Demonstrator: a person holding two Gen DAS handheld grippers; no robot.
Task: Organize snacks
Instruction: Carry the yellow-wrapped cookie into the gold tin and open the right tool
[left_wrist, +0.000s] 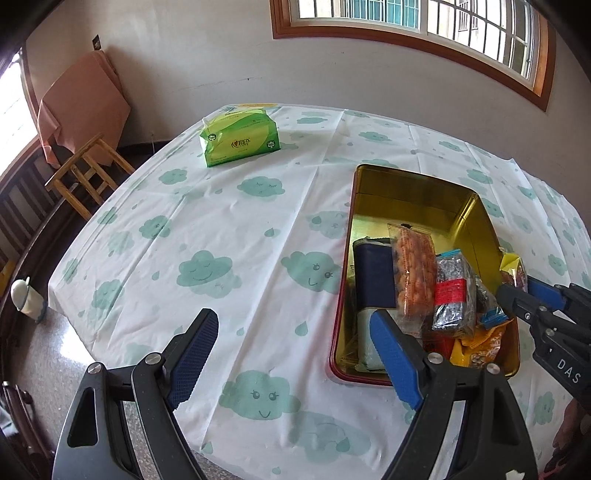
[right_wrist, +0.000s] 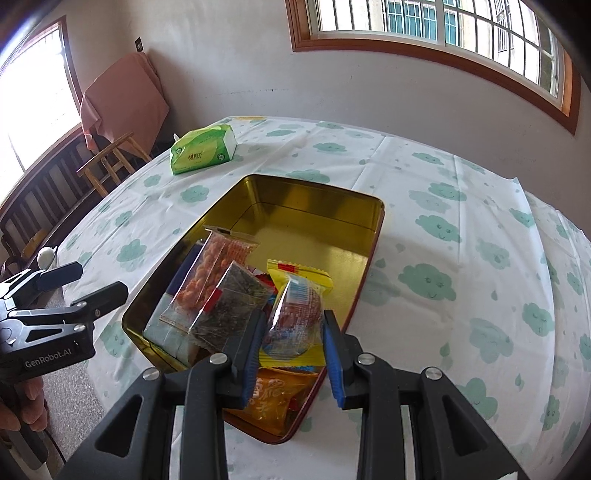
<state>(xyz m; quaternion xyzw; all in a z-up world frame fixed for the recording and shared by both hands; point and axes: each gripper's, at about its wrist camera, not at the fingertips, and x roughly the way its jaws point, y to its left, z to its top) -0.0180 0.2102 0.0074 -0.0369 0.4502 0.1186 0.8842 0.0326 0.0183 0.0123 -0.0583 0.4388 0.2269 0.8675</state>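
A gold-lined tin (right_wrist: 317, 188) with a red outside stands on the cloud-print tablecloth. In it lie an orange nut bag (right_wrist: 214, 266), a dark seed bag with a red label (right_wrist: 232, 299), a navy box (left_wrist: 373, 277) and an orange packet (right_wrist: 273, 398). My right gripper (right_wrist: 291, 319) is shut on a clear packet with a yellow edge (right_wrist: 299, 275), held over the tin's near end. The left wrist view shows the same tin (left_wrist: 417, 177), with the right gripper (left_wrist: 517, 286) and its packet (left_wrist: 511, 264) at the tin's right rim. My left gripper (left_wrist: 295, 354) is open and empty above the cloth left of the tin, also seen as the left gripper (right_wrist: 92, 282).
A green tissue pack (left_wrist: 240, 136) lies at the table's far left, also visible as the tissue pack (right_wrist: 203, 147). A wooden stool (left_wrist: 85, 173) with draped pink cloth stands beyond the table's left edge. A white bottle (left_wrist: 26, 299) sits on the floor.
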